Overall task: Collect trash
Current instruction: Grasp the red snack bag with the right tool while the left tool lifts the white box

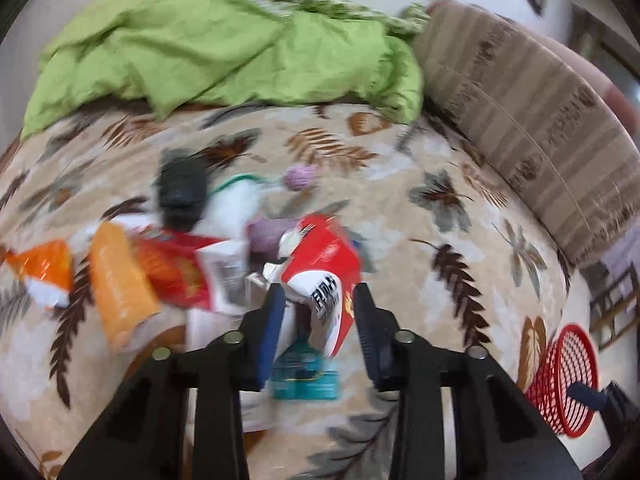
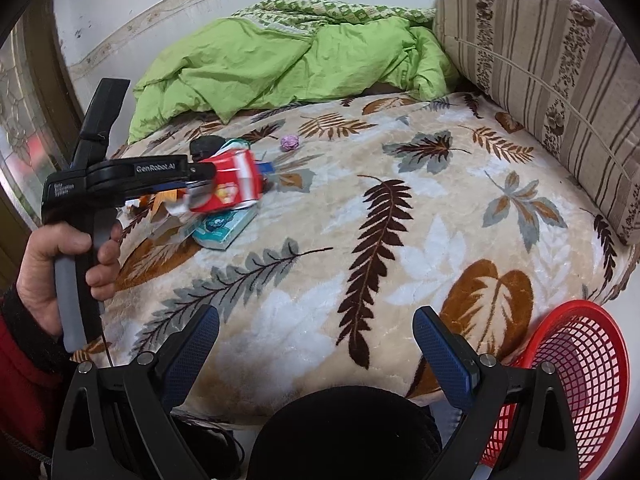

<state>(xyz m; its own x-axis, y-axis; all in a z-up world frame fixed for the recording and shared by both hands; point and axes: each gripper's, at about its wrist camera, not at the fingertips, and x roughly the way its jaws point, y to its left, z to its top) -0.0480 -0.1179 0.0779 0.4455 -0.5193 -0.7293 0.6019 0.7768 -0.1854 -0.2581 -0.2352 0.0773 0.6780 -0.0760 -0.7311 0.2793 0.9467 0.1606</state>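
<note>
My left gripper (image 1: 318, 300) is shut on a red and white snack wrapper (image 1: 320, 256) and holds it just above a pile of trash on the leaf-patterned bed blanket (image 1: 420, 240). The same wrapper (image 2: 230, 184) shows in the right wrist view, in the left gripper (image 2: 192, 184). Below it lie a teal tissue pack (image 1: 304, 376), orange wrappers (image 1: 120, 284), a red wrapper (image 1: 176, 276) and a black object (image 1: 182, 192). My right gripper (image 2: 316, 344) is open and empty over the bed's near edge, beside a red mesh basket (image 2: 576, 376).
A crumpled green duvet (image 2: 280, 60) lies at the back of the bed. A striped brown cushion (image 2: 540, 72) lines the right side. A small purple ball (image 2: 290, 142) sits past the pile. A dark rounded object (image 2: 344, 432) is below my right gripper.
</note>
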